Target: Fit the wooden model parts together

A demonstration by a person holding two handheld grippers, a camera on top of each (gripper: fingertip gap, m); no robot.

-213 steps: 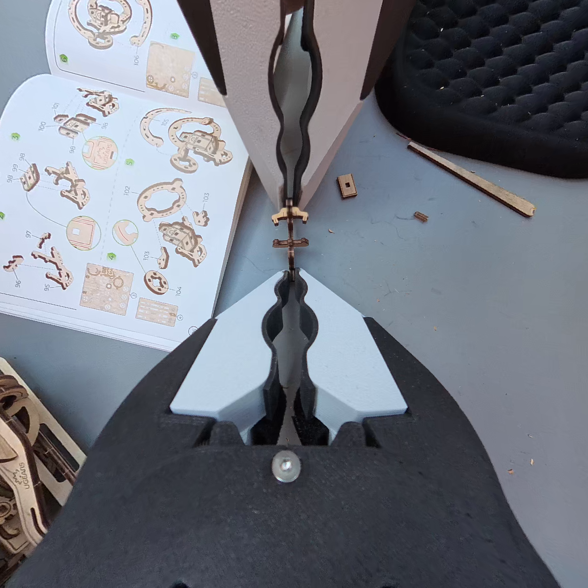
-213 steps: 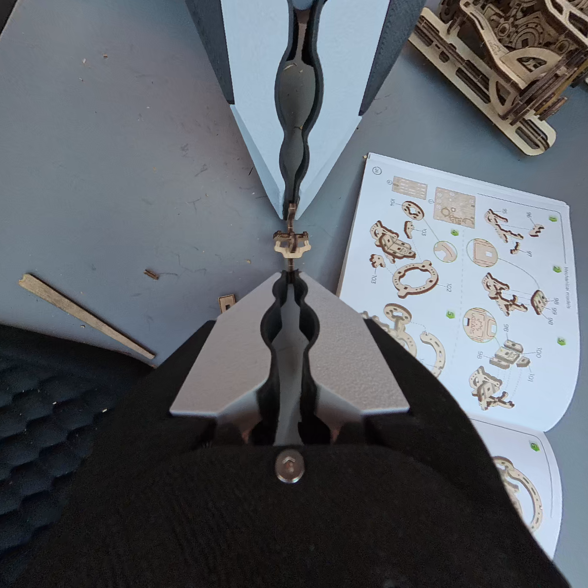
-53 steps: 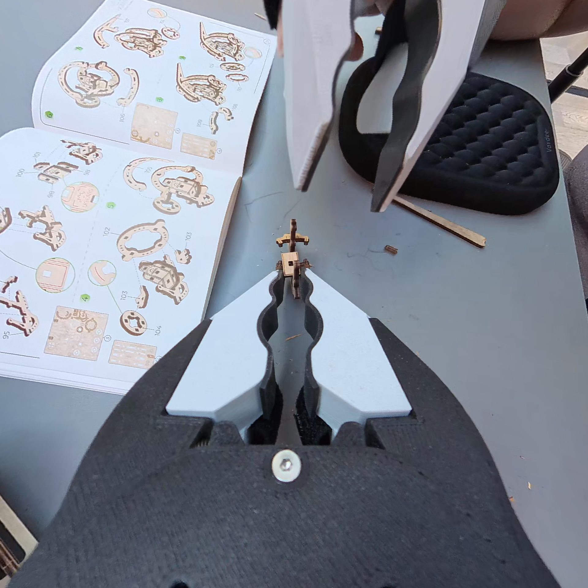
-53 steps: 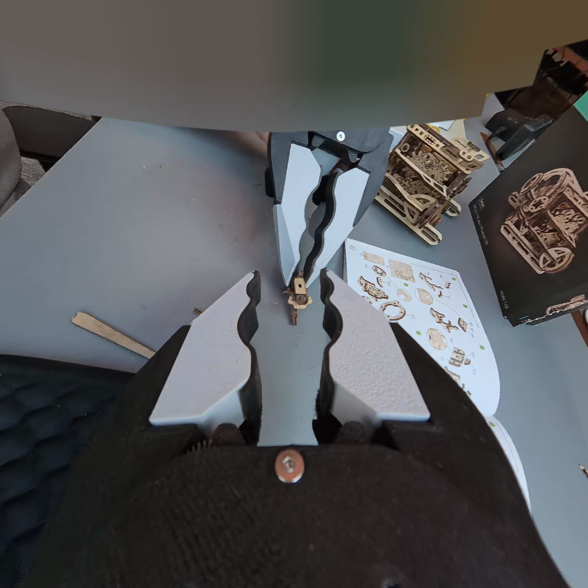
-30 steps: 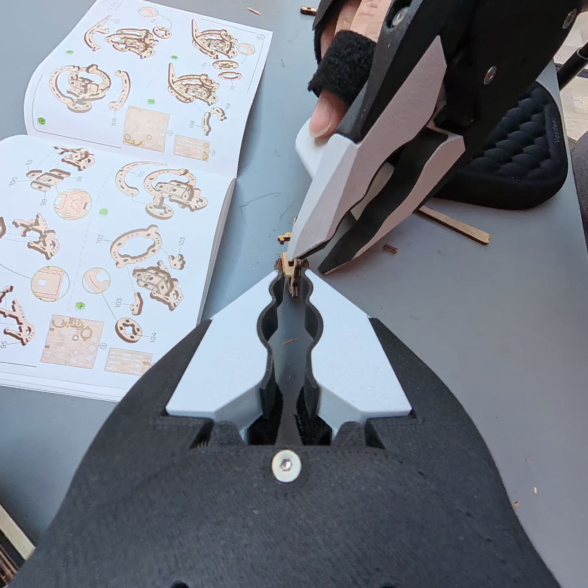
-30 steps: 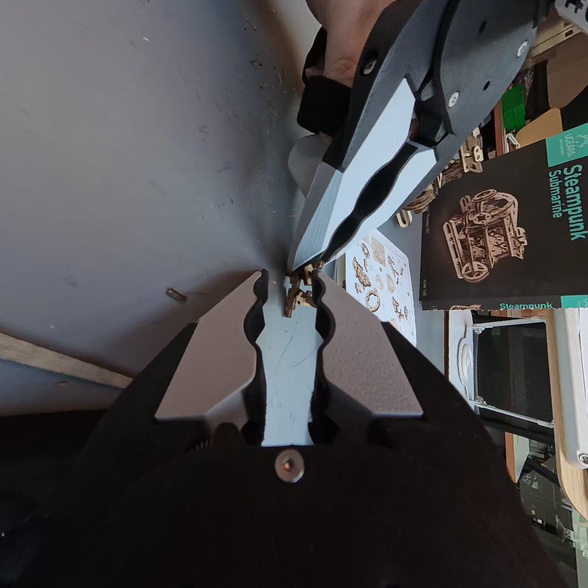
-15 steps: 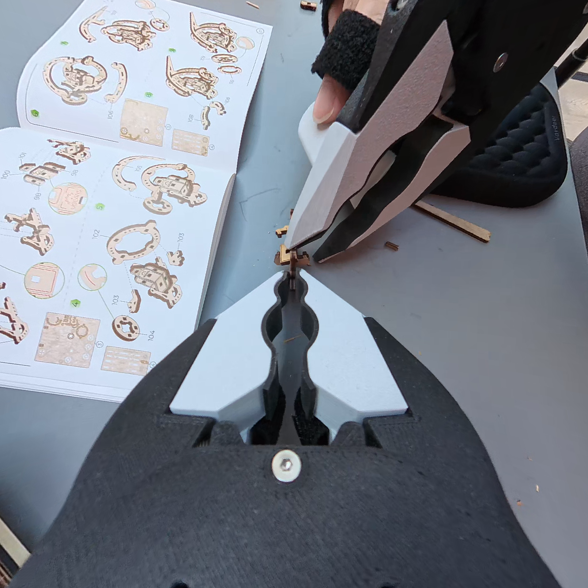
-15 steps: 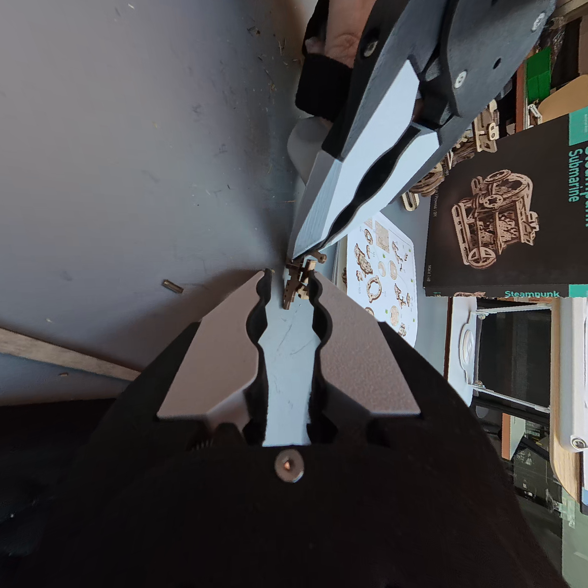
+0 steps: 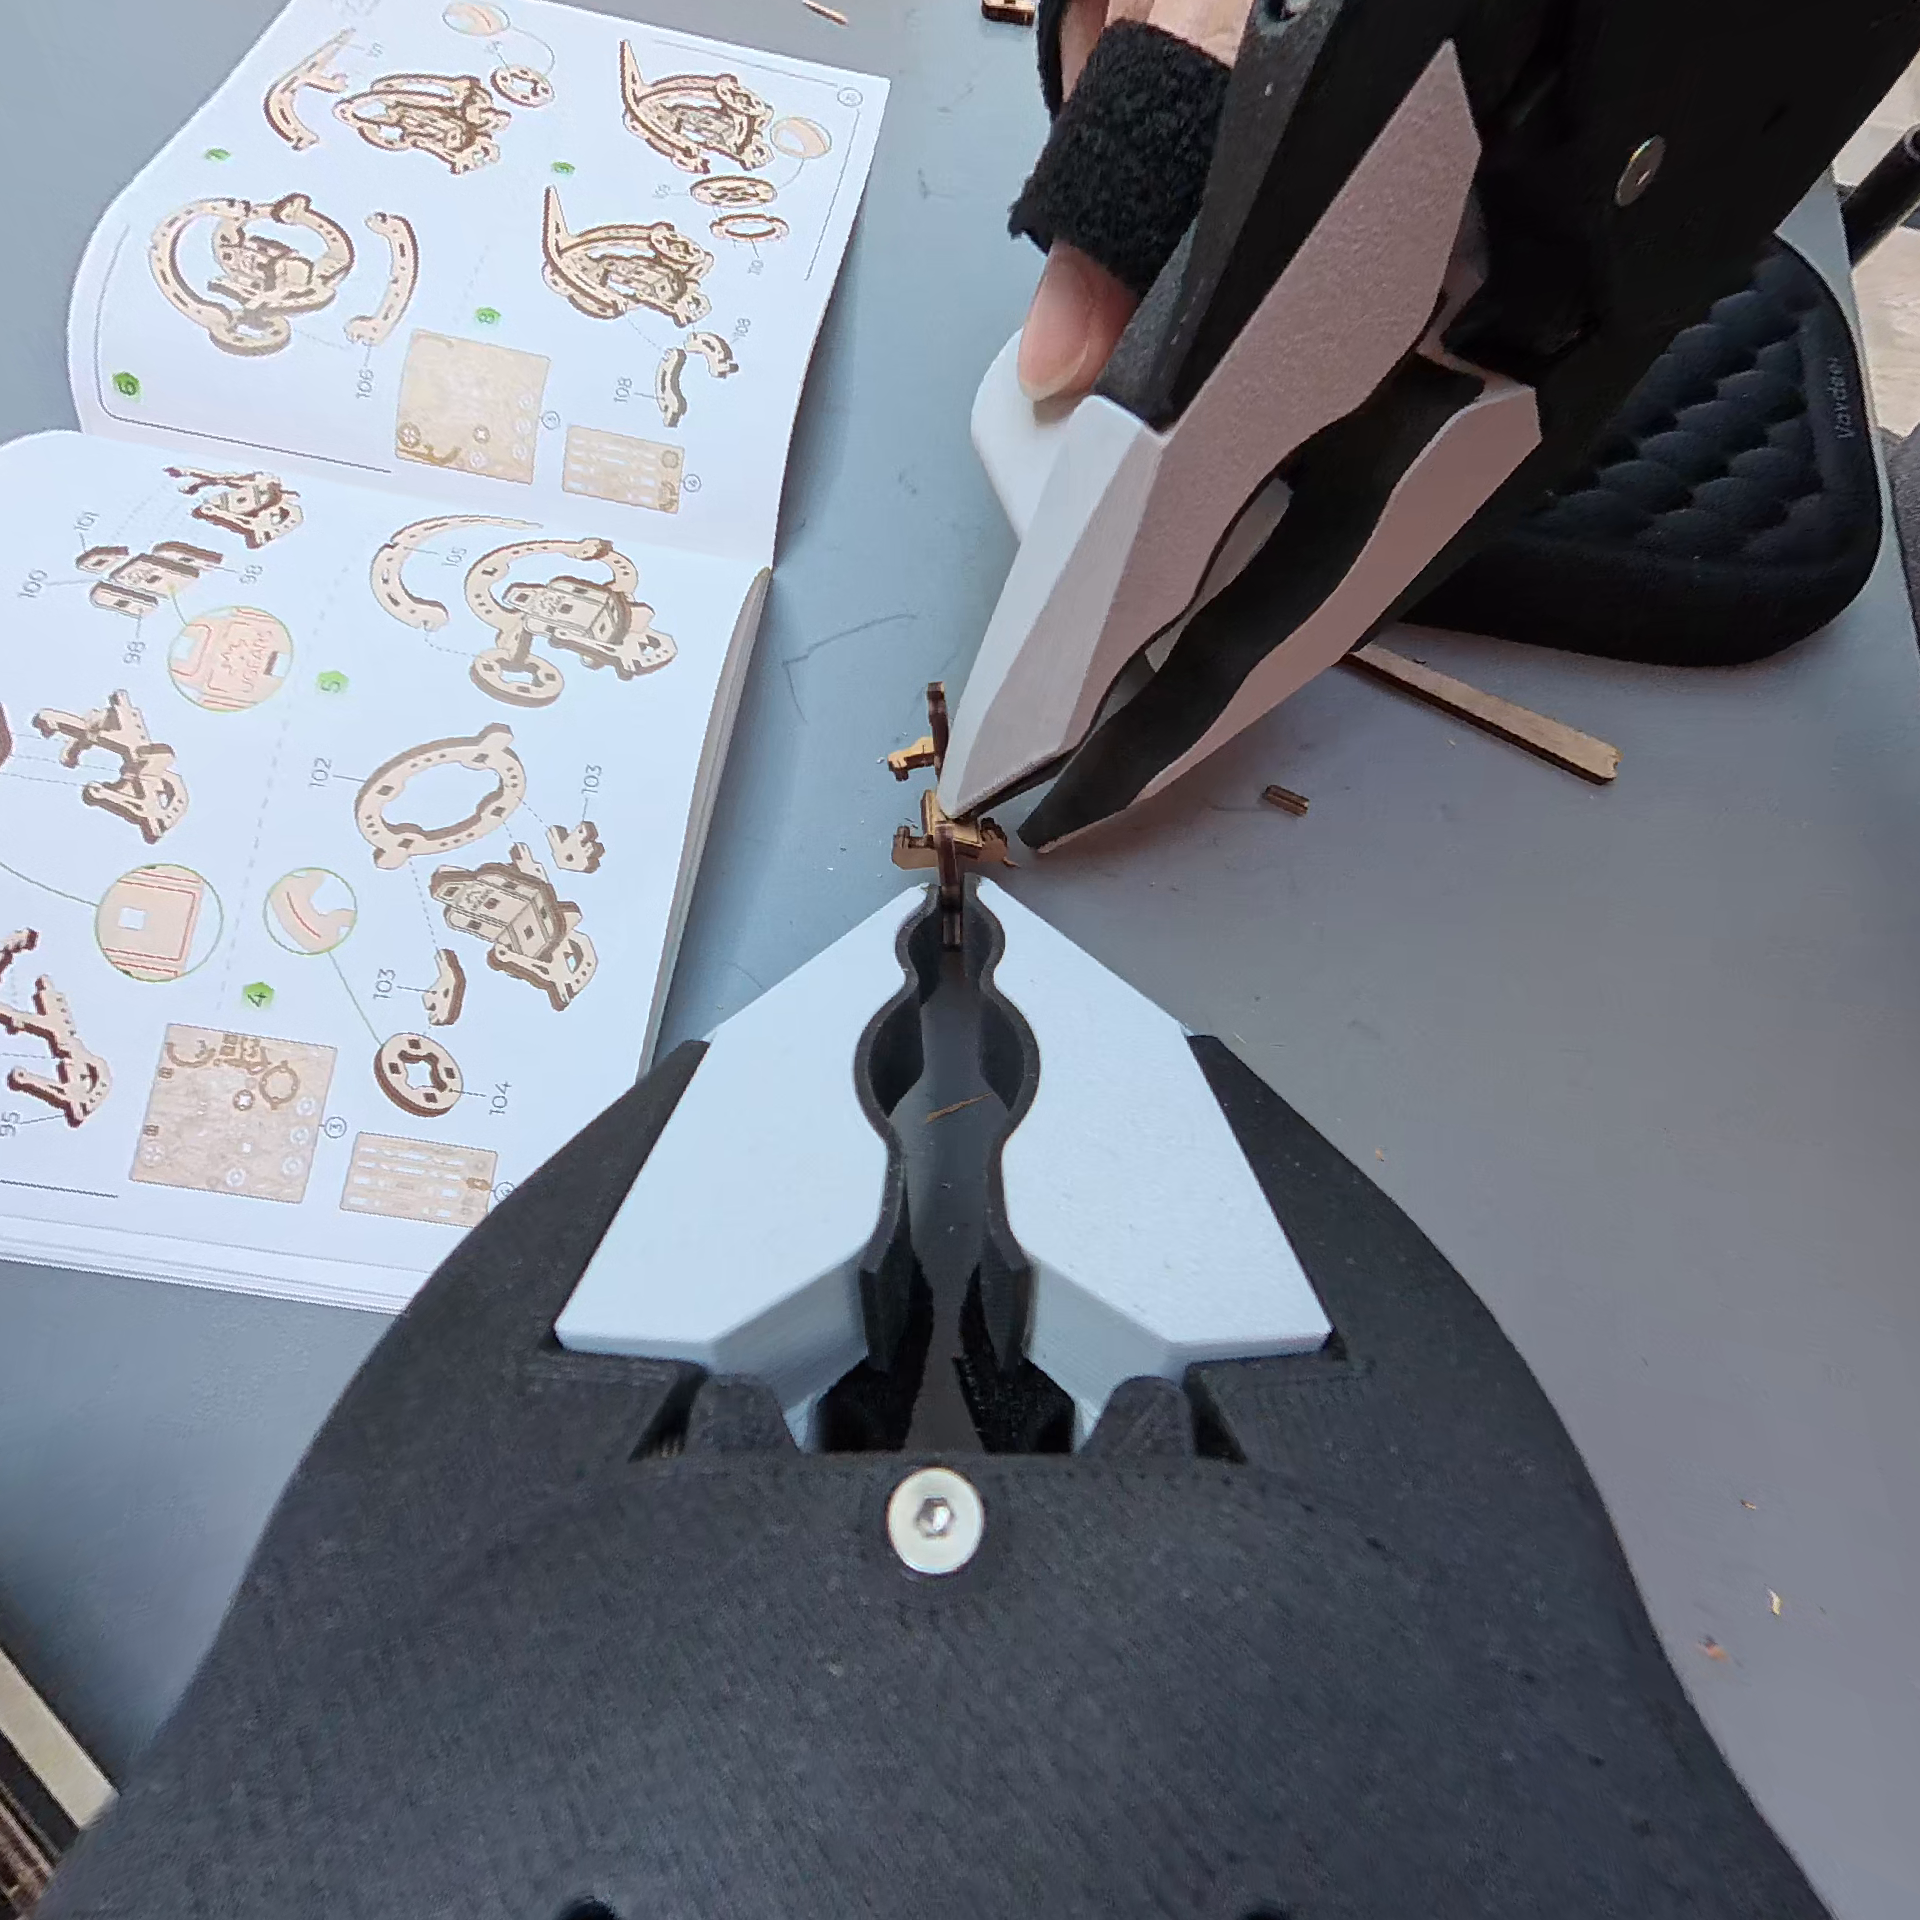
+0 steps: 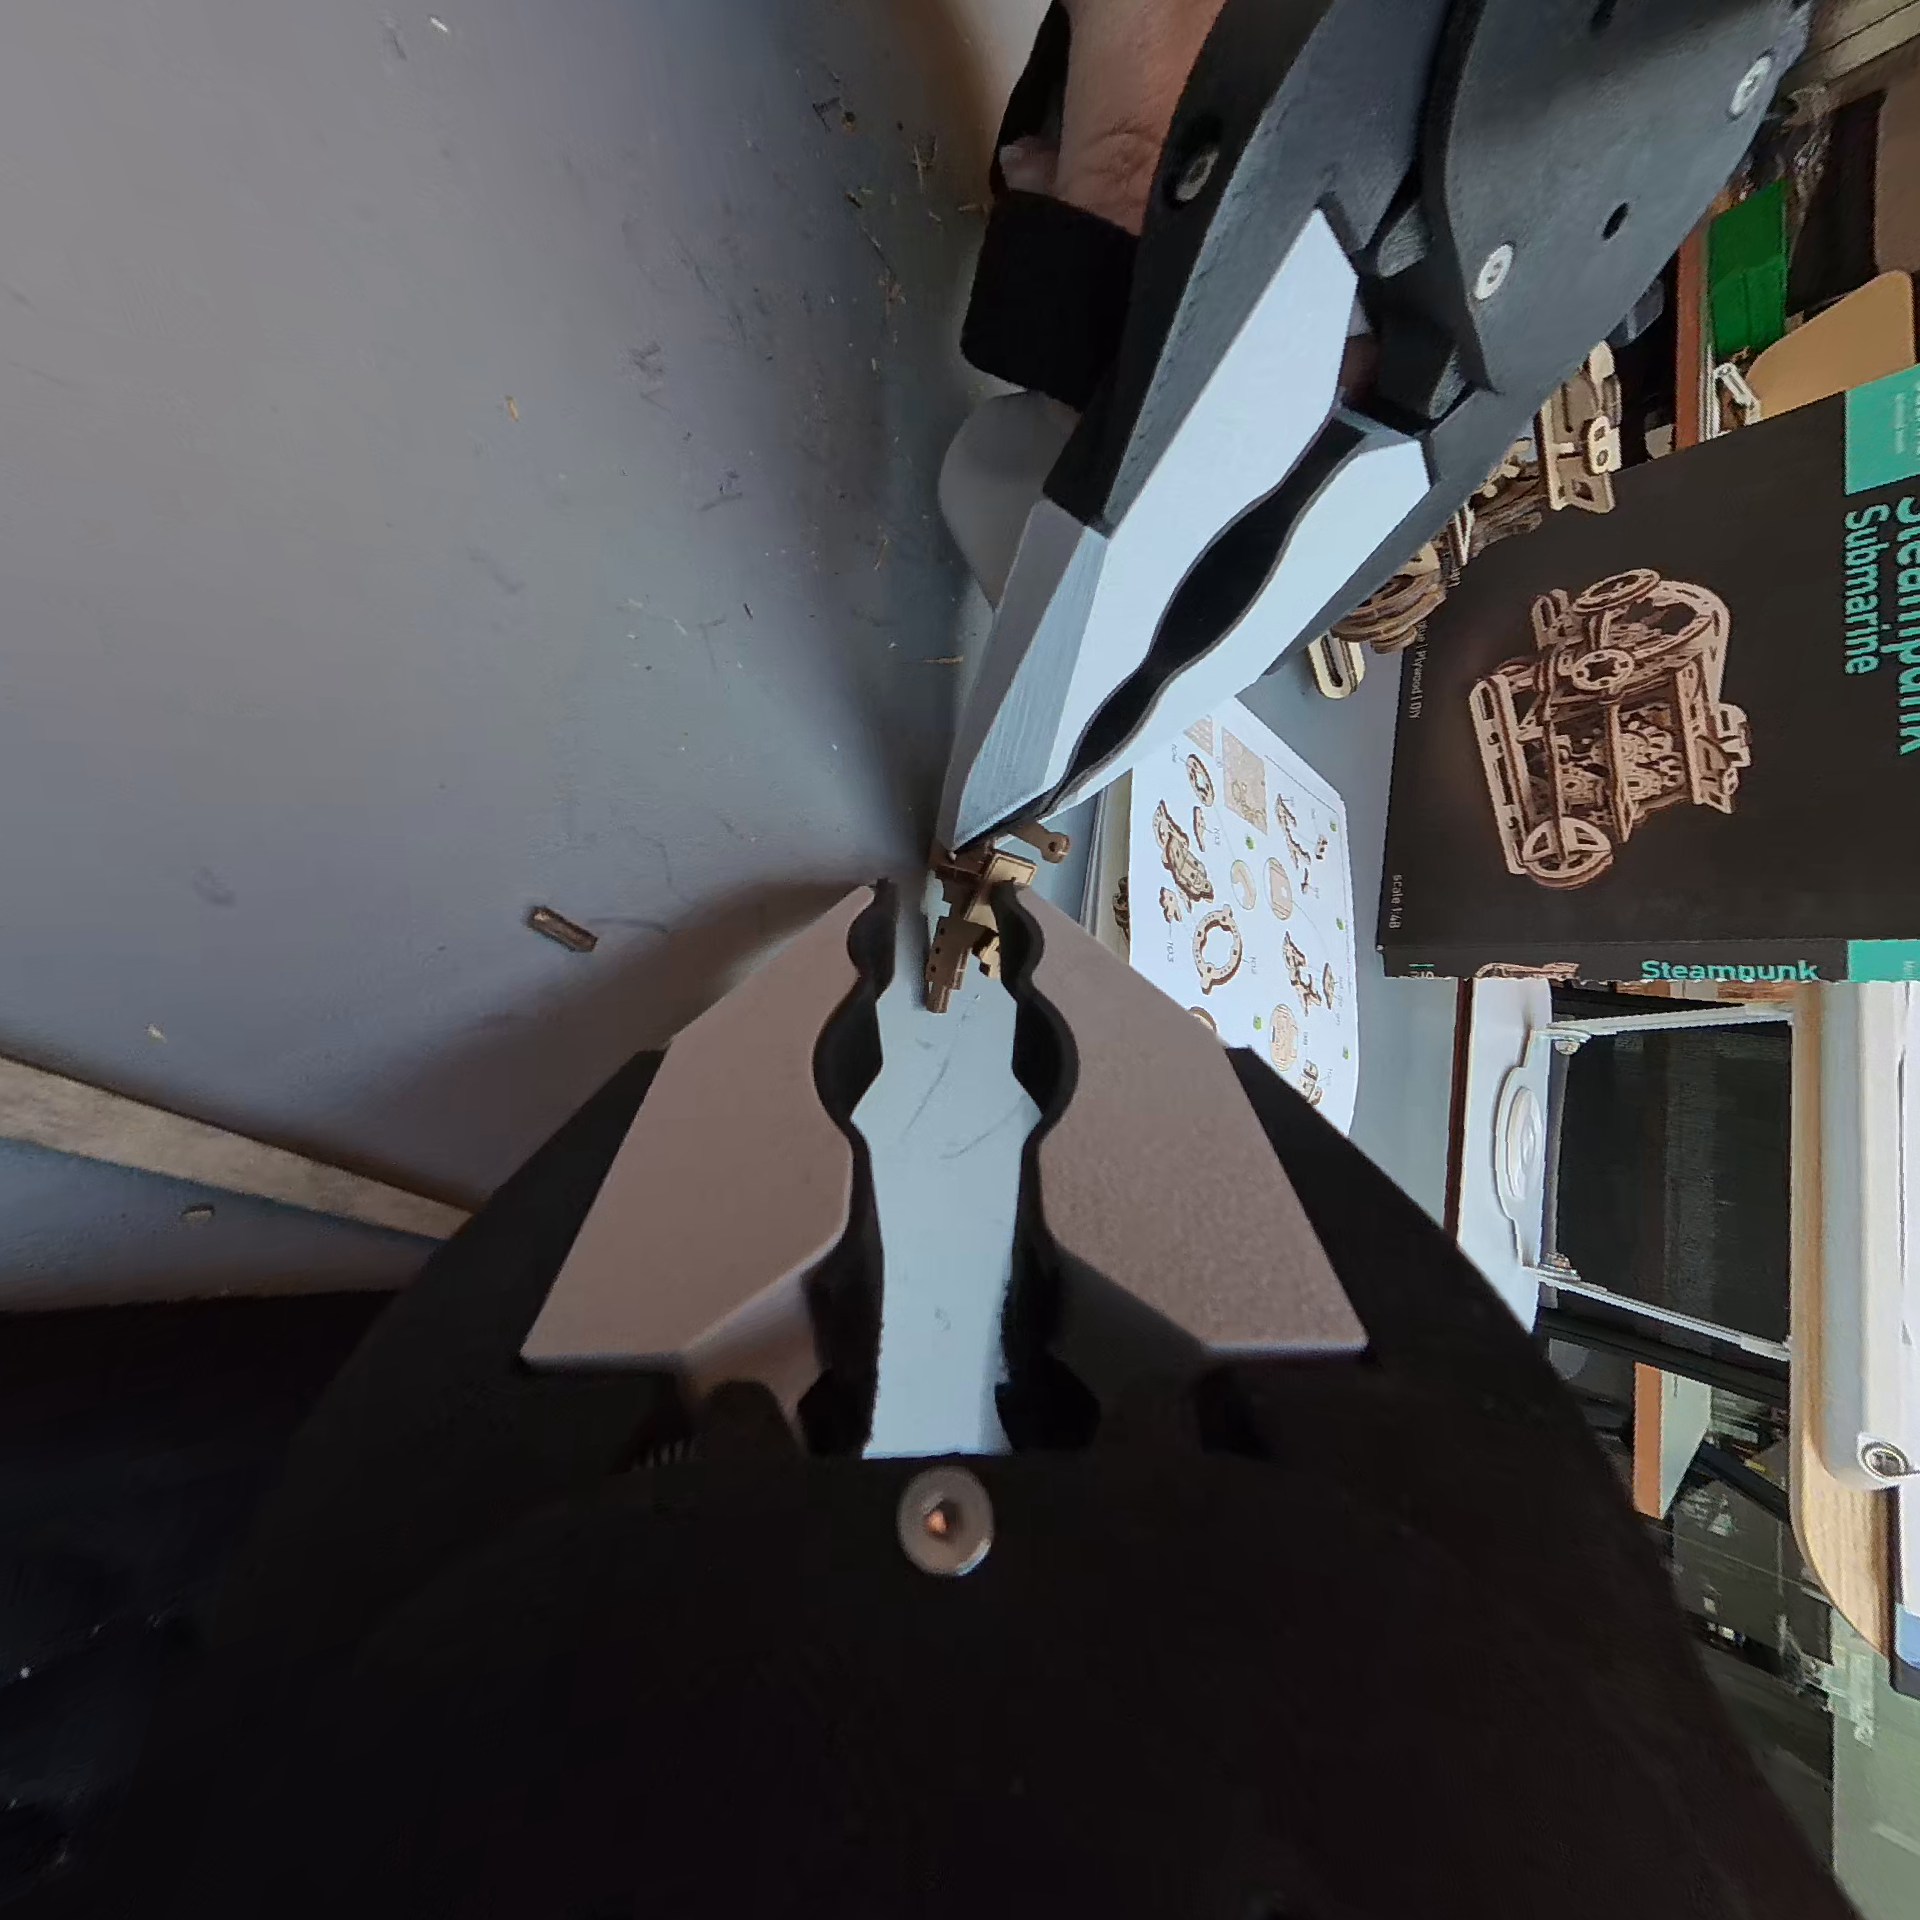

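Left jaws: the left gripper (image 9: 948,904) has its jaws together, clamped on the lower stem of the wooden model part (image 9: 943,831); the part stands upright just past the tips, above the grey worktop (image 9: 1455,1039)
Right jaws: the right gripper (image 10: 940,904) has its jaws apart, straddling the part (image 10: 961,914); one finger (image 9: 1039,707) lies against the part's top, the other tip sits just right of it
Right hand pose: the gripper comes in from the far right, tilted steeply down and rolled on its side; a hand (image 9: 1081,301) in a black strap rests a fingertip on its far finger
Change: 1.8 s ago the right gripper hung open above the part; it has since come down and rolled over onto it, jaws narrower; left grip unchanged
Left side: open instruction booklet (image 9: 364,623), flat
Far right: black cushion (image 9: 1714,520); a wooden strip (image 9: 1496,717) near it
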